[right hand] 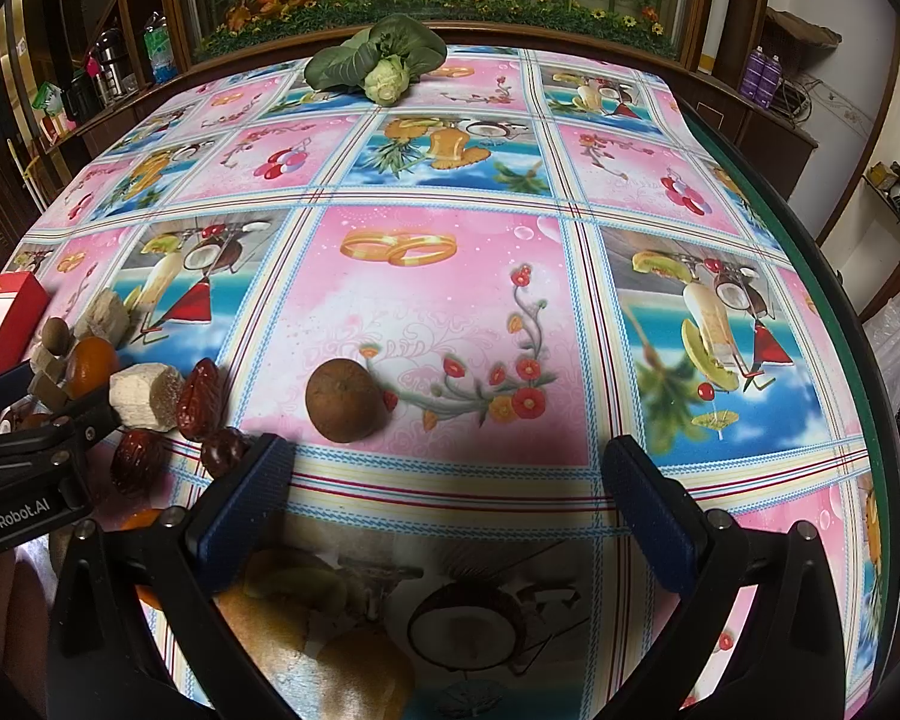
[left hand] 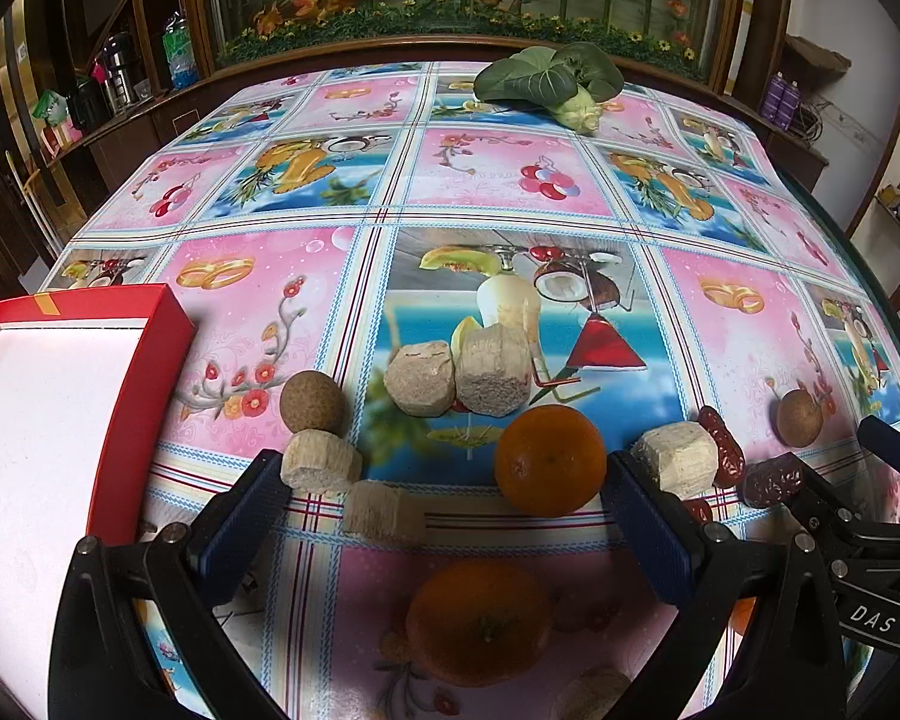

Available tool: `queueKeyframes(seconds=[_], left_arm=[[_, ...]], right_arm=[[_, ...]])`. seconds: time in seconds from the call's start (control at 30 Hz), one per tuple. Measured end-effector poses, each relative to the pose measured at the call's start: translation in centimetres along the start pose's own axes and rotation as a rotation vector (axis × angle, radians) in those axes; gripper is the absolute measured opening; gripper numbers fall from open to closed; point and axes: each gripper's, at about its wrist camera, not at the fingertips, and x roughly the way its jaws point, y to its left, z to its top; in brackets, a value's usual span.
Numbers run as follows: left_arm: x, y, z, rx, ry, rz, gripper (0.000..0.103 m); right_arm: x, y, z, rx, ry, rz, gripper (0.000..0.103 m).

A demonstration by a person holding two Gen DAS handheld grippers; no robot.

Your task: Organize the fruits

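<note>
In the left wrist view my left gripper point(left hand: 444, 516) is open just above the tablecloth. An orange point(left hand: 549, 459) lies between its fingers, close to the right one, and a second orange point(left hand: 480, 621) lies nearer the camera. Pale cut chunks point(left hand: 321, 461) point(left hand: 492, 372) point(left hand: 678, 459), two brown round fruits point(left hand: 313, 403) point(left hand: 799, 417) and red dates point(left hand: 723, 447) lie around them. My right gripper point(right hand: 450, 498) is open over the cloth. A brown round fruit point(right hand: 345, 399) sits just ahead of its left finger, with red dates point(right hand: 198, 399) to the left.
A red box point(left hand: 132, 408) with a white inside stands at the left table edge. A leafy green vegetable point(left hand: 546, 81) lies at the far side. The table's glass rim point(right hand: 858, 372) curves down the right. Shelves and a planter line the room behind.
</note>
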Motion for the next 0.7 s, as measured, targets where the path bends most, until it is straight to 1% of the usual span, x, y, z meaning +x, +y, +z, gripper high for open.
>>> queueKeyframes(seconds=[0.33, 0.4, 0.43, 0.47, 0.53, 0.6, 0.67, 0.7], left_arm=[[0.0, 0.0, 0.0, 0.0, 0.001, 0.0, 0.102], [0.0, 0.1, 0.1, 0.005, 0.023, -0.005, 0.102], [-0.3, 0.2, -0.1, 0.01, 0.027, -0.007, 0.1], [-0.9, 0.4, -0.6, 0.002, 0.014, 0.011, 0.098], [-3.1, 0.6, -1.8, -0.001, -0.063, 0.039, 0.098], [-5.8, 0.7, -3.1, 0.032, -0.136, 0.043, 0.098], [-8.3, 0.9, -4.2, 0.047, -0.206, 0.078, 0.099], [-8.9, 1.0, -4.4, 0.05, -0.228, 0.086, 0.099]], right_arm=[[0.0, 0.0, 0.0, 0.0, 0.001, 0.0, 0.103], [0.0, 0.0, 0.0, 0.0, 0.001, 0.0, 0.103], [0.0, 0.0, 0.0, 0.0, 0.0, 0.0, 0.103], [0.0, 0.0, 0.1, 0.0, 0.001, 0.0, 0.103], [0.0, -0.1, 0.1, 0.0, 0.001, 0.0, 0.103], [0.0, -0.1, 0.1, 0.007, 0.001, 0.001, 0.103], [0.0, 0.0, 0.1, -0.002, 0.002, 0.002, 0.103], [-0.2, -0.1, 0.0, -0.009, 0.003, 0.021, 0.103]])
